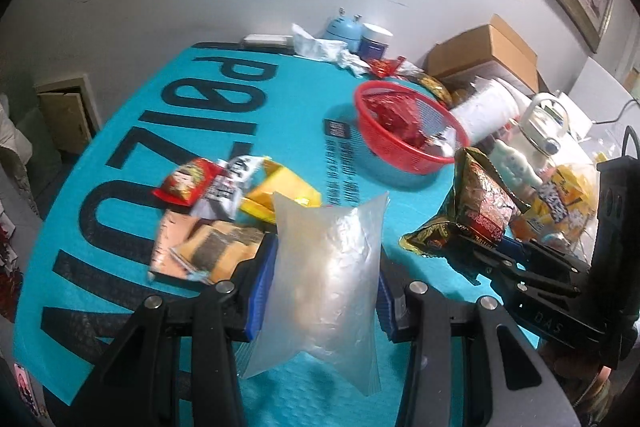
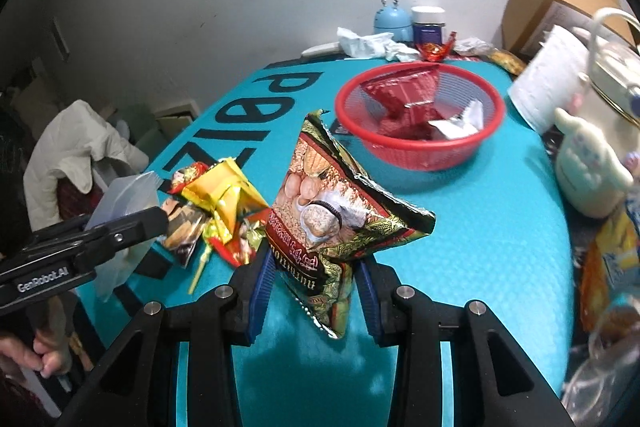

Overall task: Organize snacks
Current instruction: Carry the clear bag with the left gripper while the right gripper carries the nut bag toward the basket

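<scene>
Left wrist view: left gripper [image 1: 320, 279] clamps clear pouch [image 1: 324, 279] near-left of red basket [image 1: 404, 155], right gripper [image 2: 312, 291] pinches nut snack bag [image 2: 336, 211] by bottom edge, near side of basket; slick film, bag could slip.

Black linkage arms, silver pivot screws, blue-padded jaws ("GenRobot.AI" lettering).

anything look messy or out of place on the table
Yes. Several loose snack packets lie in a jumbled, overlapping heap on the teal mat instead of in the red mesh basket, and crumpled white tissue lies at the far edge.
</scene>
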`<state>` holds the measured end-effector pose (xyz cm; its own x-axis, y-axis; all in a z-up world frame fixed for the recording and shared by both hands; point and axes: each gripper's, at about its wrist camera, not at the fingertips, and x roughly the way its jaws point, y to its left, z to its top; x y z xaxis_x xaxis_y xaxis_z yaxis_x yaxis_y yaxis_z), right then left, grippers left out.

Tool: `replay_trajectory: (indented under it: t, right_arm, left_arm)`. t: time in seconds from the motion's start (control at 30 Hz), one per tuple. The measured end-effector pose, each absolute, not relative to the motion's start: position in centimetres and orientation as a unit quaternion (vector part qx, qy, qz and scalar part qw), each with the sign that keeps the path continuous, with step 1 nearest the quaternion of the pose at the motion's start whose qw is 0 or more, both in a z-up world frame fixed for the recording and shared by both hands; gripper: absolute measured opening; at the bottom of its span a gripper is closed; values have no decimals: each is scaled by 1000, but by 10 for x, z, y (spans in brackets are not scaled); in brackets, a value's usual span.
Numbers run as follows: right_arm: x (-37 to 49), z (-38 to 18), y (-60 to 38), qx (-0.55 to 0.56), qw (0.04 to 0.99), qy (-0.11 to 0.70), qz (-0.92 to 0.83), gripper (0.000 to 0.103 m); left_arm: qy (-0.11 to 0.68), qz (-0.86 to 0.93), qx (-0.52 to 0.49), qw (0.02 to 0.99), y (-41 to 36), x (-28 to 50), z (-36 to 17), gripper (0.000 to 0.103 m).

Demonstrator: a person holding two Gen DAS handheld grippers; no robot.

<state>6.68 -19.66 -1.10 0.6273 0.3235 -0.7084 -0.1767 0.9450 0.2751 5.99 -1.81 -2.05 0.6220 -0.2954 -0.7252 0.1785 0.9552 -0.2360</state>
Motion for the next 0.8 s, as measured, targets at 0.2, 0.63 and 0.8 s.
replay_trajectory:
  t: [0.2, 0.63, 0.8]
  right_arm:
    - [46, -7, -214, 95, 901, 404, 126, 38]
    - [12, -10, -245, 89, 900, 416, 99, 38]
    - [10, 2, -254, 81, 908, 403, 78, 38]
  left_arm:
    - [413, -159, -68, 894, -40, 53, -19, 43]
    - [417, -216, -42, 882, -84, 44, -16, 43]
    - [411, -234, -31, 880, -95, 50, -10, 43]
